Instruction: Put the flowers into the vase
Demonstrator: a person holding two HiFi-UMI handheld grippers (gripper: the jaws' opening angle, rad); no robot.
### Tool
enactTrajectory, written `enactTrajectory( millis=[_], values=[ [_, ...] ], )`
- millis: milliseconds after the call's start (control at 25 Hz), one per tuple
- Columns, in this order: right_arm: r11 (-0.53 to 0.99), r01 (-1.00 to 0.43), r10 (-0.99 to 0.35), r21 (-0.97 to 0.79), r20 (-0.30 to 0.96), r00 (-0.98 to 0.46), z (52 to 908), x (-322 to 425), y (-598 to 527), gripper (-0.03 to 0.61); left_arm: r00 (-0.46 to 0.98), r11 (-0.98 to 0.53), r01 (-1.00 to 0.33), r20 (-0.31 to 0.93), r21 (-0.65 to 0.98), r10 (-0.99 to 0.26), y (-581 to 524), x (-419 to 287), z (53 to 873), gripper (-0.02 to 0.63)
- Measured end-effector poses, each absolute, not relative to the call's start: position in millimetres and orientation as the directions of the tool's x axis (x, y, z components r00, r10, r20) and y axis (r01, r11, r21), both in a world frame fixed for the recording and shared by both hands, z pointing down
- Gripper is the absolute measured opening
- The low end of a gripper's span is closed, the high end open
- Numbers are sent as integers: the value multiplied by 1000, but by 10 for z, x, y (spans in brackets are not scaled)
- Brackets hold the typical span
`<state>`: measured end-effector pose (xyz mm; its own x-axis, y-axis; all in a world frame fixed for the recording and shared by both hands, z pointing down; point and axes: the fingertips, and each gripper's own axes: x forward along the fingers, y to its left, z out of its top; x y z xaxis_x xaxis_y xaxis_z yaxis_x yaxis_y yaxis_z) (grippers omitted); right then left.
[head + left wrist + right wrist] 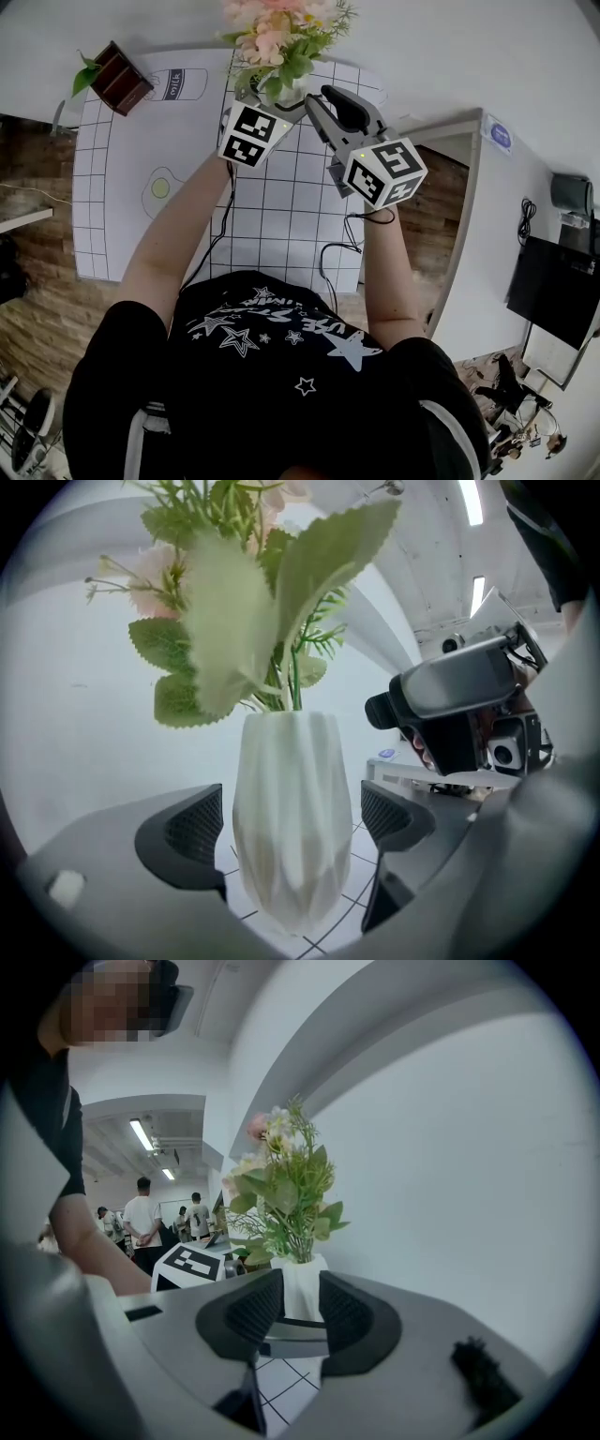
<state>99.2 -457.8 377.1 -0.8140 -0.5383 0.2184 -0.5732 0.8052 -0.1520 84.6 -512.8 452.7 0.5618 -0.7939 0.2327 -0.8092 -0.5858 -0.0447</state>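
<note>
While flowers [281, 37] stand in the vase [292, 789], left claw [292, 822] spread around it, right claw [300, 1314] spread, empty

My left gripper [292, 825] and right gripper [301, 1309]: grey shells, ribbed black pads [197, 825]; behind my jaws, white cubes [249, 134] with black squares, black cables [223, 225], black star-printed T-shirt [281, 370].
</note>
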Motion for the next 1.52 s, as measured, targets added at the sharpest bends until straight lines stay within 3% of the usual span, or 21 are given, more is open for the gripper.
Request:
enactTrajectory(
  millis=[240, 800, 960, 1280, 1520],
  values=[
    [804, -574, -541, -153, 211, -814, 3734, 1029, -4511, 133, 555, -571, -821, 237, 1, -798, -4996, 789, 4537, 479],
    [804, -574, -552, -155, 165, -817, 3511, 1283, -4176, 133, 489, -487, -871, 211, 63, -847, -4427, 609, 4252, 474],
    [832, -535, -513, -148, 164, -843, 3502, 1262, -4096, 133, 522, -502, -853, 216, 144, -825, -4162, 579, 4167, 462],
    [865, -467, -453, -182, 118, -884, 3482, 1104, -4027, 132, 421, -399, -904, 156, 152, -894, -3820, 278, 3907, 379],
    [872, -447, -434, -197, 107, -894, 3499, 938, -3865, 126, 421, -402, -904, 140, 145, -896, -3609, 228, 3819, 244]
  ],
)
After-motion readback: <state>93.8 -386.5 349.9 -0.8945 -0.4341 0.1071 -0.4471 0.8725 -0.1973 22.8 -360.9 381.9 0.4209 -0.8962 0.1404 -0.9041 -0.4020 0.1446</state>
